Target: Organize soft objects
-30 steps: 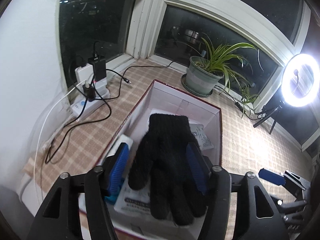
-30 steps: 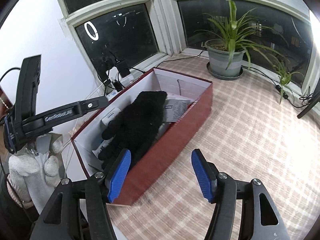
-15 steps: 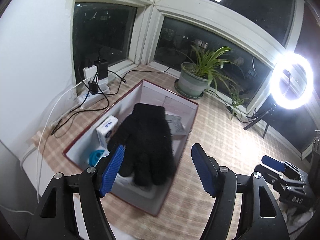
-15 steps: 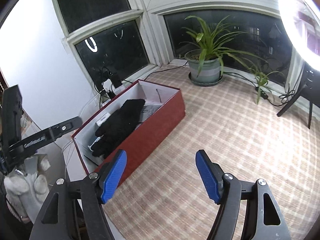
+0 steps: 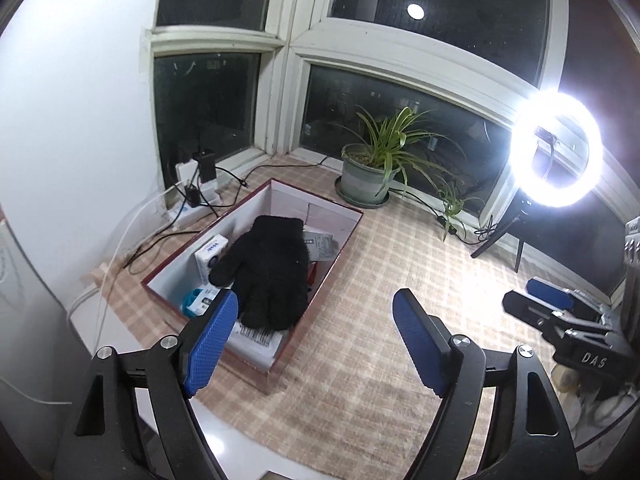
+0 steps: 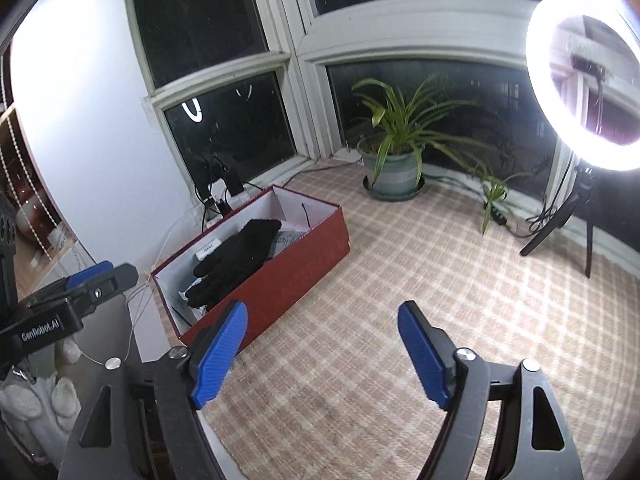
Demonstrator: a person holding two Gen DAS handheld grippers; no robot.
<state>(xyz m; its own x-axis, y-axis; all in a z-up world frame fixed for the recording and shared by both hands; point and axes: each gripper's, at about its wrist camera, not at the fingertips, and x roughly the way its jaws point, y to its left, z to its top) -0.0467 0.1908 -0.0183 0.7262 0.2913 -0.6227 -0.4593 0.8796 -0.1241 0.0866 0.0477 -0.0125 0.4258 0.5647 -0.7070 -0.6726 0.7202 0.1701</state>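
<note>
A black knit glove (image 5: 268, 272) lies flat on small packages inside the open red box (image 5: 304, 200), which stands on the checked mat. My left gripper (image 5: 315, 298) hovers above and in front of the box. Its jaws are opening, and nothing is between the blue pads. From the right wrist view the glove (image 6: 236, 256) and box (image 6: 296, 256) sit off to the left. My right gripper (image 6: 322, 308) hangs over bare mat, its jaws also opening with nothing in them. Each gripper shows at the edge of the other's view.
A potted plant (image 5: 368, 176) stands by the window behind the box. A lit ring light (image 5: 556, 156) on a tripod is at the right. A power strip with chargers and cables (image 5: 196, 192) lies left of the box. Something white and fuzzy (image 6: 44, 400) sits low at the left edge.
Both grippers have pulled back and up from the box and their jaws have widened. The glove, earlier between the left pads, now lies free in the box.
</note>
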